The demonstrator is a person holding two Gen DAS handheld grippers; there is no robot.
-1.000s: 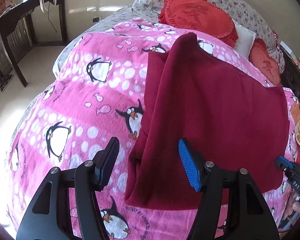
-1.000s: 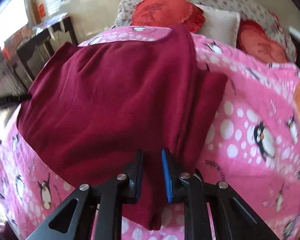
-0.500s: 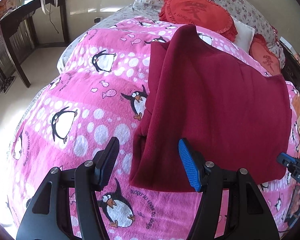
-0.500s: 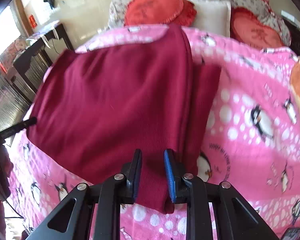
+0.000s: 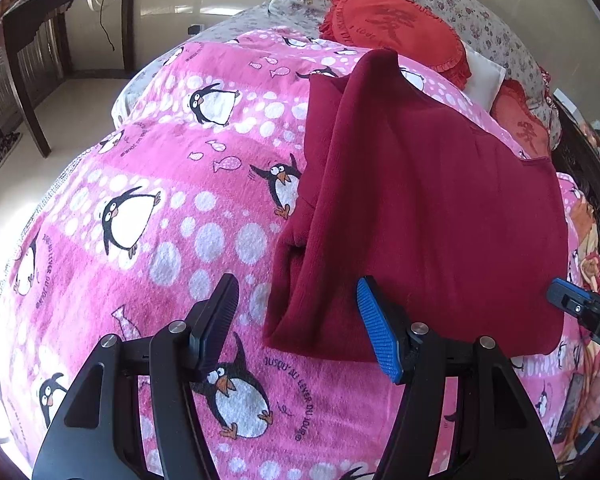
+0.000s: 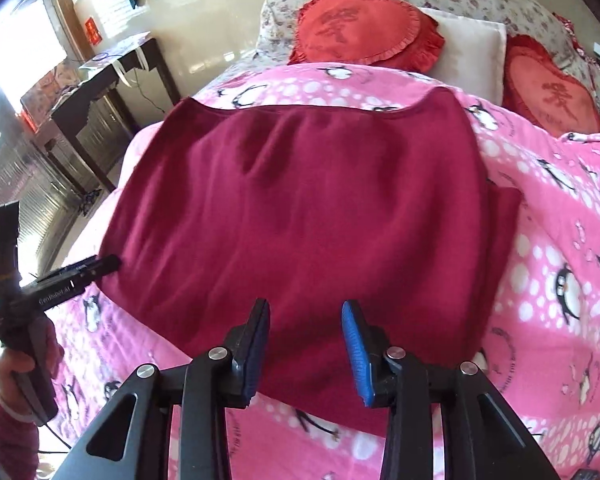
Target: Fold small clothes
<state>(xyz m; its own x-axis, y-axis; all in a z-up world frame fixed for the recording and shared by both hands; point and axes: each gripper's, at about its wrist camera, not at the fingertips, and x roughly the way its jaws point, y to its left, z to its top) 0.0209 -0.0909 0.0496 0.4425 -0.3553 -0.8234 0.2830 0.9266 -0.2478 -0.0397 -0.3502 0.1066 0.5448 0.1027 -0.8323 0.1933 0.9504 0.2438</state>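
- Lying flat on the pink penguin blanket (image 5: 148, 168) that covers the bed: a dark red garment (image 6: 300, 208), its sides folded in over the middle, neckline edge toward the pillows.
- Folded flaps show as doubled edges: along the garment's left side in the left wrist view, along its right side in the right wrist view.
- Left gripper (image 5: 298, 320): jaws stand moderately apart over the garment's near left corner, nothing clamped; the blue pad is above the cloth, the black pad above the blanket.
- Right gripper (image 6: 306, 344): jaws are opening, above the garment's near hem, pads clear of the cloth, nothing held.
- Two red ruffled cushions (image 6: 360, 28) and a white pillow (image 6: 472, 48) lie at the head of the bed.
- A dark wooden desk (image 5: 40, 20) stands beside the bed, at the wall.
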